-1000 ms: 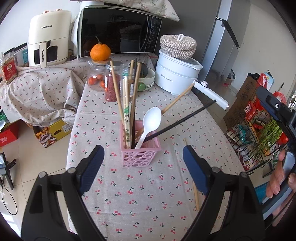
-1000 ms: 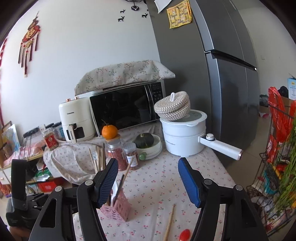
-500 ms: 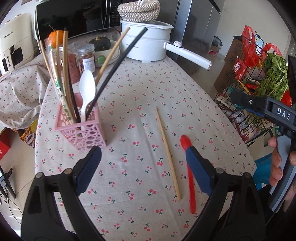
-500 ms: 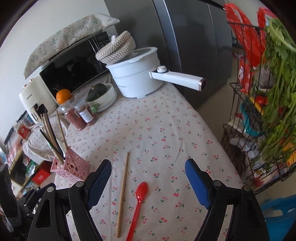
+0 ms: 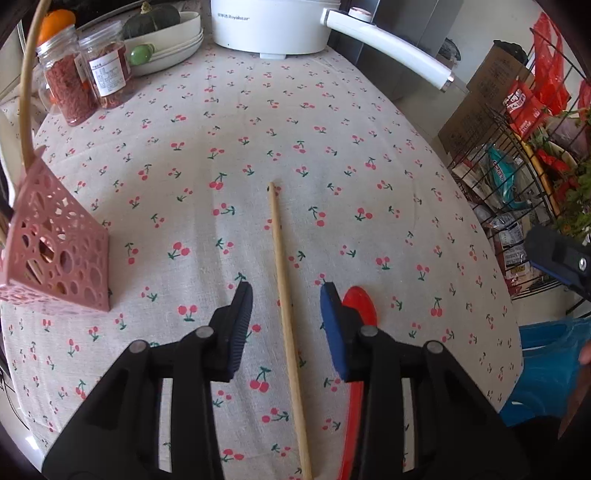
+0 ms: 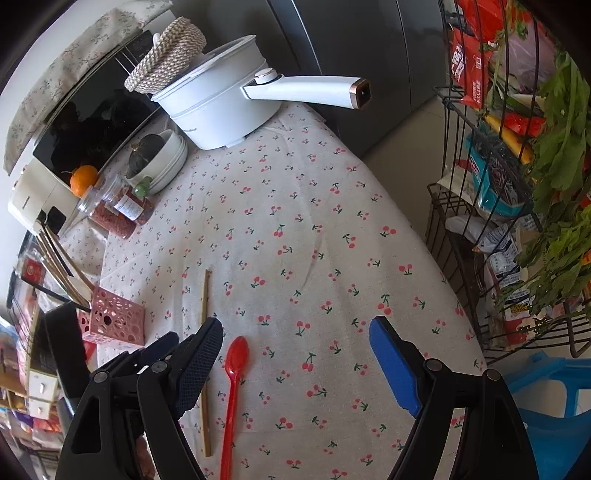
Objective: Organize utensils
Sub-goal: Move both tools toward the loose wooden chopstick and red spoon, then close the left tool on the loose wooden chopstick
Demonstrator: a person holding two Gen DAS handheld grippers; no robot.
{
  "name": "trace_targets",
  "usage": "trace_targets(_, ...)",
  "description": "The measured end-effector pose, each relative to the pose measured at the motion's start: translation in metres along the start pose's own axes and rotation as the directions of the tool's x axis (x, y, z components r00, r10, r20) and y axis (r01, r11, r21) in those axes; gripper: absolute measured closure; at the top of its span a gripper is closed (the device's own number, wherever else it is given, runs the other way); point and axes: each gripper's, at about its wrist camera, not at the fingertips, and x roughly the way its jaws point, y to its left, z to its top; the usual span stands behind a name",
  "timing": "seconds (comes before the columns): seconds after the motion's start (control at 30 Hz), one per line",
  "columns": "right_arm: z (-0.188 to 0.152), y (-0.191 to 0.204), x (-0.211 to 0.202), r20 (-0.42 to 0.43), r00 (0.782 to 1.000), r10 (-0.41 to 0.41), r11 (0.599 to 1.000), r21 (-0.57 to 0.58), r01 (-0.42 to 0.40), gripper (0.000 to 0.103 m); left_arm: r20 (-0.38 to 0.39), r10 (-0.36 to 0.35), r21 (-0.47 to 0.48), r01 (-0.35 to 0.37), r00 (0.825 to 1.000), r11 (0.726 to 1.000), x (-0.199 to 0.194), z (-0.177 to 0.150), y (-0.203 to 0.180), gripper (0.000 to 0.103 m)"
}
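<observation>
A wooden chopstick (image 5: 284,288) lies on the cherry-print tablecloth (image 5: 295,147). My left gripper (image 5: 286,319) is open and low over it, one finger on each side, not touching. A red spoon (image 5: 360,301) lies just right of the right finger. The pink utensil basket (image 5: 55,254) with several chopsticks stands at the left. In the right wrist view, my right gripper (image 6: 295,350) is open and empty above the red spoon (image 6: 232,384); the chopstick (image 6: 205,347) and basket (image 6: 114,321) lie to its left.
Two spice jars (image 5: 86,75), a bowl with a squash (image 5: 162,26) and a white electric pot (image 6: 218,107) with a long handle stand at the table's far end. A wire rack of groceries (image 6: 517,184) stands right of the table. A blue stool (image 6: 546,417) stands below.
My left gripper has moved right and down, away from the basket, and now straddles the loose chopstick with narrower jaws. My right gripper has lowered over the red spoon.
</observation>
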Motion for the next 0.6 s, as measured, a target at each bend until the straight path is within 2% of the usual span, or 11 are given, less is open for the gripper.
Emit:
trace_targets(0.1, 0.001, -0.003, 0.002, -0.007, 1.0, -0.007, 1.0, -0.009, 0.007, 0.02, -0.02, -0.013, 0.001, 0.013, 1.0, 1.0, 0.012, 0.007, -0.002, 0.065)
trace_targets(0.2, 0.001, -0.004, 0.01, -0.033, 0.999, -0.021, 1.0, -0.02, 0.02, 0.02, -0.031, 0.008, -0.004, -0.008, 0.999, 1.0, 0.022, 0.013, 0.001, 0.068)
trace_targets(0.27, 0.0, -0.004, 0.017, -0.059, 0.998, -0.027, 0.999, -0.021, 0.026, 0.02, -0.026, 0.023, 0.003, -0.023, 0.999, 1.0, 0.023, 0.016, 0.002, 0.08)
trace_targets(0.3, 0.0, -0.003, 0.019, -0.068, 0.997, -0.026, 0.999, -0.025, 0.025, 0.02, -0.022, 0.026, 0.001, -0.026, 0.999, 1.0, 0.023, 0.016, 0.003, 0.095)
trace_targets(0.43, -0.002, 0.001, 0.026, -0.091, 0.995, -0.036, 0.998, -0.053, 0.031, 0.02, -0.019, 0.028, 0.012, -0.028, 0.999, 1.0, 0.02, 0.012, 0.007, 0.096)
trace_targets(0.6, -0.006, 0.008, 0.03, -0.108, 0.994, -0.035, 0.996, -0.084, 0.026, 0.02, 0.021, 0.006, 0.042, -0.007, 1.0, 0.999, -0.006, -0.001, 0.009, 0.096)
